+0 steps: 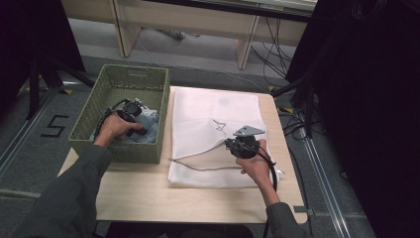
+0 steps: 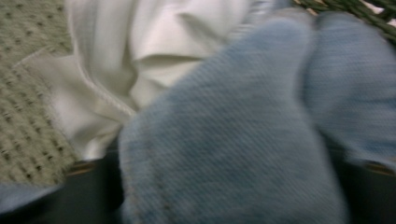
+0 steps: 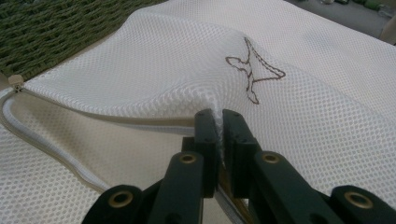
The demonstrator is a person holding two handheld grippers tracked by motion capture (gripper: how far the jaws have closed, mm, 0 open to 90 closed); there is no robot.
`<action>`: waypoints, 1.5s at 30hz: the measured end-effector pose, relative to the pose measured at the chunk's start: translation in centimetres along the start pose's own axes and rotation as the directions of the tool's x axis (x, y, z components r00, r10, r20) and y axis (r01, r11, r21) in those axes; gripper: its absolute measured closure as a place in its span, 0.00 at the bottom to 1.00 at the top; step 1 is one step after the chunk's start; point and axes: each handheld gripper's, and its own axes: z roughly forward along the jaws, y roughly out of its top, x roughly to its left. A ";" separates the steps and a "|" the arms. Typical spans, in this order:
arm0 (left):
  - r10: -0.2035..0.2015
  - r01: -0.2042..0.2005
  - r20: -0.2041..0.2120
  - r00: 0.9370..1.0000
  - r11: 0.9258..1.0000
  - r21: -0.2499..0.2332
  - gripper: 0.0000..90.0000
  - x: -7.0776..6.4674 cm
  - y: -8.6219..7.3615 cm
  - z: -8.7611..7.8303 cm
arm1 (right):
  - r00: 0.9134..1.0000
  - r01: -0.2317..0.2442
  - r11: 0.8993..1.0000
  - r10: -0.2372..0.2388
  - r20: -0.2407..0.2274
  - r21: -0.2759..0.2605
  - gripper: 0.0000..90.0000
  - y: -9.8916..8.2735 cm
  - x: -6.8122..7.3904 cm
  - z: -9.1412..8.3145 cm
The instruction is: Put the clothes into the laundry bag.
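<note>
My left gripper (image 1: 140, 119) reaches down into a green woven basket (image 1: 121, 74). Its jaws stand apart around a bunched blue denim garment (image 2: 224, 140), and the cloth hides the pads. A white garment (image 2: 140, 42) lies behind the denim in the basket. On the table lies a white mesh laundry bag (image 1: 218, 106) with a small brown stitched figure (image 3: 254, 70). My right gripper (image 3: 219, 116) is shut on the bag's upper layer at the zip edge. It holds that layer raised, so the bag's mouth (image 3: 93, 140) gapes. The zip pull (image 3: 15, 80) lies at the far end of the opening.
The light wooden table (image 1: 148, 198) holds the basket at its left and the bag at its right. Both forearms come in from the front edge. Black curtains and cables stand to the right, and pale furniture legs stand behind on the grey floor.
</note>
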 end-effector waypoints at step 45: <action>-0.040 0.067 0.074 0.996 0.903 -0.424 0.68 -0.1 0.0 -19.6 | 0.999 0.018 0.999 -0.017 0.030 -0.027 0.96 0.2 -0.5 -0.2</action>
